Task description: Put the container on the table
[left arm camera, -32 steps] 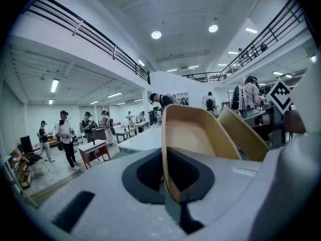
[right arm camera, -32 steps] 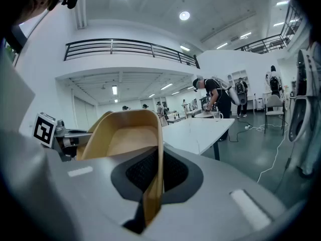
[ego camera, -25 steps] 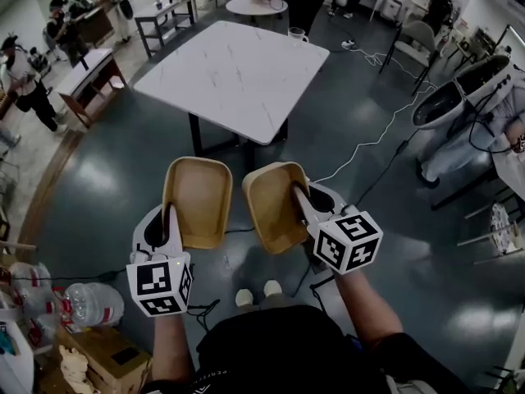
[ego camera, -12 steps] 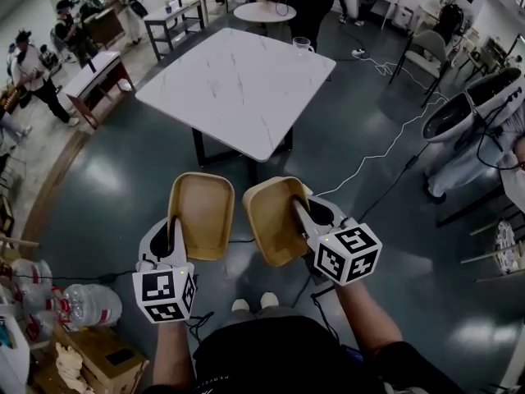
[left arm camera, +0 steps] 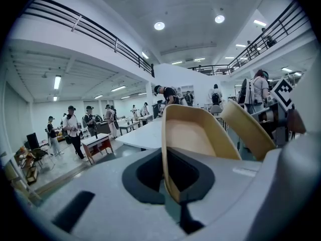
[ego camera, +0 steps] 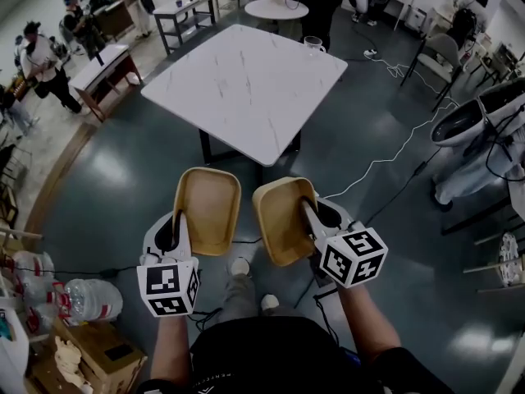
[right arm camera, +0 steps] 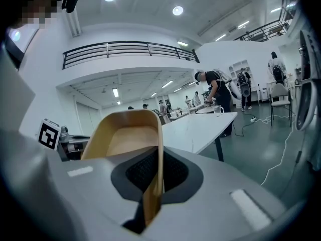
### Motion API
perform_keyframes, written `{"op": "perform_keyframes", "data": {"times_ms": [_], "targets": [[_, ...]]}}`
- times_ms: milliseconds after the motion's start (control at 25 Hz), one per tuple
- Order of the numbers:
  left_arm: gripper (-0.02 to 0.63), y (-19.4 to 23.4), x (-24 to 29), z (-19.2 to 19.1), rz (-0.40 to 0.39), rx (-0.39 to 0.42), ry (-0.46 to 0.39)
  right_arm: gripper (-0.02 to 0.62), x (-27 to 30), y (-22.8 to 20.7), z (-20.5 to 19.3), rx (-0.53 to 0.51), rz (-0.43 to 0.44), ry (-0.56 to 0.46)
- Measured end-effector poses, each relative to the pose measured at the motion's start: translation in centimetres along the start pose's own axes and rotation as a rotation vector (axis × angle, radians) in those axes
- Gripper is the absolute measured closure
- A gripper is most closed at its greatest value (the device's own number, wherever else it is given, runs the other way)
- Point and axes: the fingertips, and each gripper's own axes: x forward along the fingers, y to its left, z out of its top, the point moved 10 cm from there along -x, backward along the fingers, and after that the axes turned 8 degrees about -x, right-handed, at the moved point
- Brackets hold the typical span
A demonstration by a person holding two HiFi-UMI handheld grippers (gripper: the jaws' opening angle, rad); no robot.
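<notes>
Two shallow tan containers hang side by side over the dark floor, short of the white marble table [ego camera: 246,76]. My left gripper [ego camera: 182,224] is shut on the left rim of the left container [ego camera: 207,212]. My right gripper [ego camera: 308,212] is shut on the right rim of the right container [ego camera: 281,220], which tilts a little. In the left gripper view the rim of its container [left arm camera: 193,137] runs into the shut jaws, with the other container [left arm camera: 246,129] at the right. In the right gripper view its container [right arm camera: 128,134] stands on edge between the jaws, and the table [right arm camera: 200,127] lies ahead.
A glass mug [ego camera: 312,45] stands at the table's far edge. A white cable [ego camera: 385,150] trails over the floor at the right, near a white pod seat [ego camera: 472,121]. Water bottles [ego camera: 90,300] and a cardboard box [ego camera: 98,351] lie at lower left. People stand at the far left and beyond the table.
Both grippers have moved forward with their containers, and the table now lies nearer. The person's leg has stepped forward below the containers.
</notes>
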Motion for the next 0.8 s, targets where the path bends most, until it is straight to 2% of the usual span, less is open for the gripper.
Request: {"op": "perform_keyframes", "data": {"times_ms": [240,800], "targets": [[0.603,2.1,3.8,0.9,-0.050,0.001,-0.004,0.592,3.1,0.1,1.1,-0.011,-0.029,0.008],[0.603,8.2,13.3,3.3,-0.100,0.001,0.001,0.592,12.1,-1.6,4.0,-0.020,-0.083,0.012]]}}
